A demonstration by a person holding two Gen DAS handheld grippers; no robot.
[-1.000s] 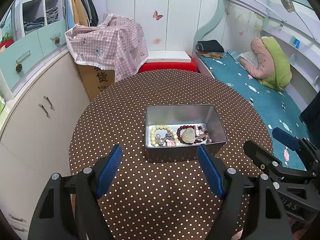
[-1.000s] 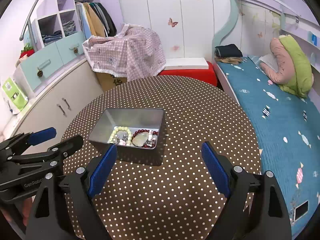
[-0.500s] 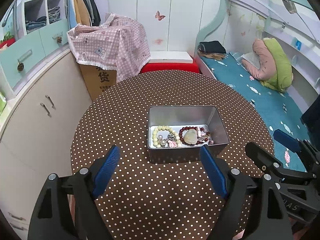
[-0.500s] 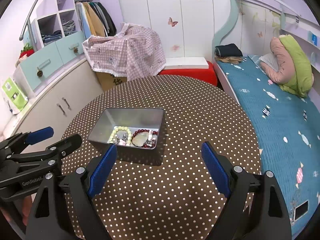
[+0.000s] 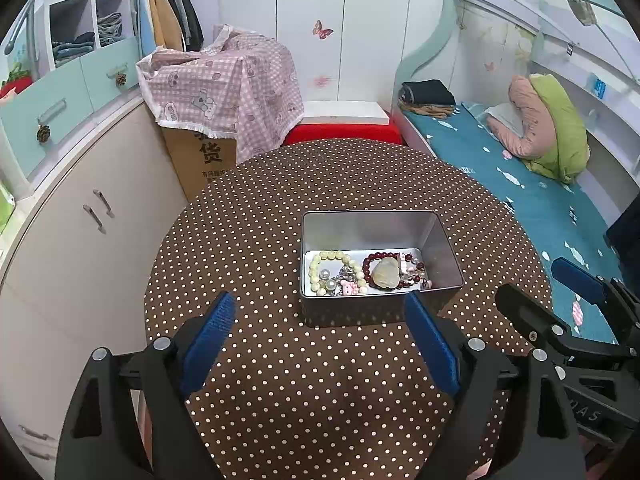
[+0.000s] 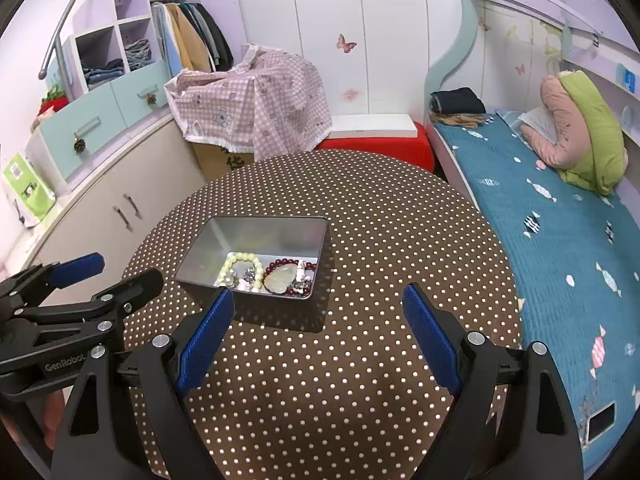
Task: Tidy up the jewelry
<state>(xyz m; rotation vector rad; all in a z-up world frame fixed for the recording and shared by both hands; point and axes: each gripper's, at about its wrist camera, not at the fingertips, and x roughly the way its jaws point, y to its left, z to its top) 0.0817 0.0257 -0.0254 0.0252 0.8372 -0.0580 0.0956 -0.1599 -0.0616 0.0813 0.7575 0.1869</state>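
Observation:
A silver metal tin stands open on the round brown polka-dot table. It holds a pale yellow bead bracelet, a dark red bead bracelet, a pale stone pendant and small charms. The tin also shows in the right wrist view. My left gripper is open and empty, just in front of the tin. My right gripper is open and empty, to the right front of the tin. Each gripper shows at the edge of the other's view.
A bed with a teal cover runs along the table's right side. A cream cabinet stands to the left. A cardboard box under a pink checked cloth and a red stool stand behind the table.
Both grippers have stayed open and empty. The left wrist view has shifted slightly, so the tin sits a little more to the right in it. The right gripper has barely moved.

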